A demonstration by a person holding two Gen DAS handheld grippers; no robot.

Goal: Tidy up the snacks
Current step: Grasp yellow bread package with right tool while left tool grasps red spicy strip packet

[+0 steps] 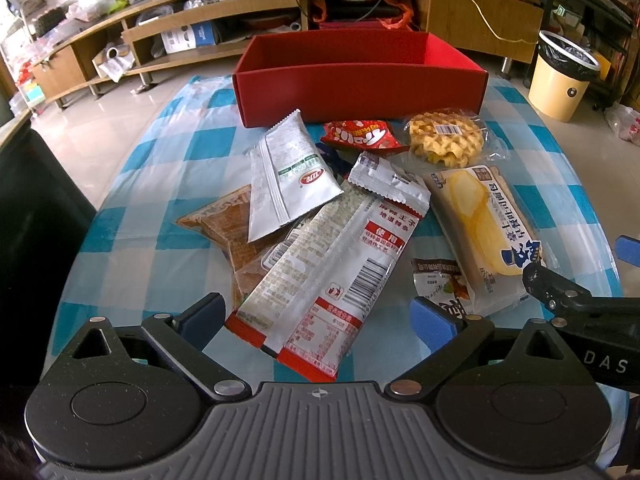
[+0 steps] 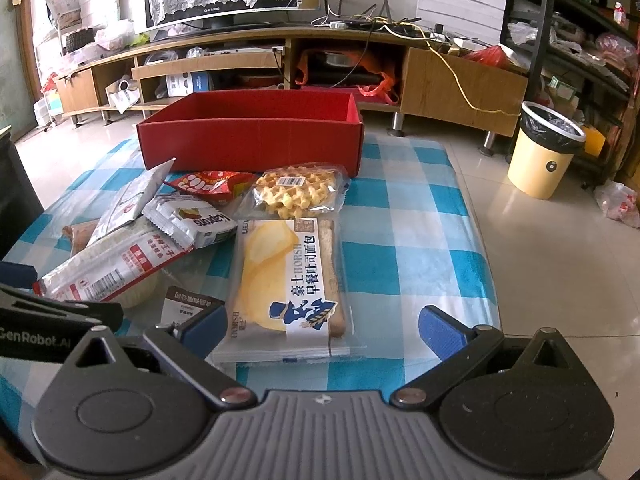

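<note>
A heap of snack packets lies on the blue-checked tablecloth point(image 1: 132, 184) in front of an empty red box point(image 1: 360, 80) point(image 2: 252, 136). My left gripper point(image 1: 318, 318) is open, its fingers either side of the near end of a long white-and-red packet point(image 1: 332, 272). My right gripper point(image 2: 320, 330) is open around the near end of a toast bread packet point(image 2: 286, 288) point(image 1: 484, 232). Further back lie a waffle packet point(image 1: 444, 136) point(image 2: 296, 192), a red packet point(image 1: 360, 134) point(image 2: 212, 184), a silver pouch point(image 1: 286, 172) and a brown packet point(image 1: 228, 220).
A small brown-labelled packet point(image 1: 440, 280) point(image 2: 188, 304) lies between the two grippers. A low wooden TV cabinet point(image 2: 248, 60) stands behind the table. A yellow bin point(image 2: 544, 148) sits on the tiled floor at the right. The table's right edge point(image 2: 476, 240) drops to the floor.
</note>
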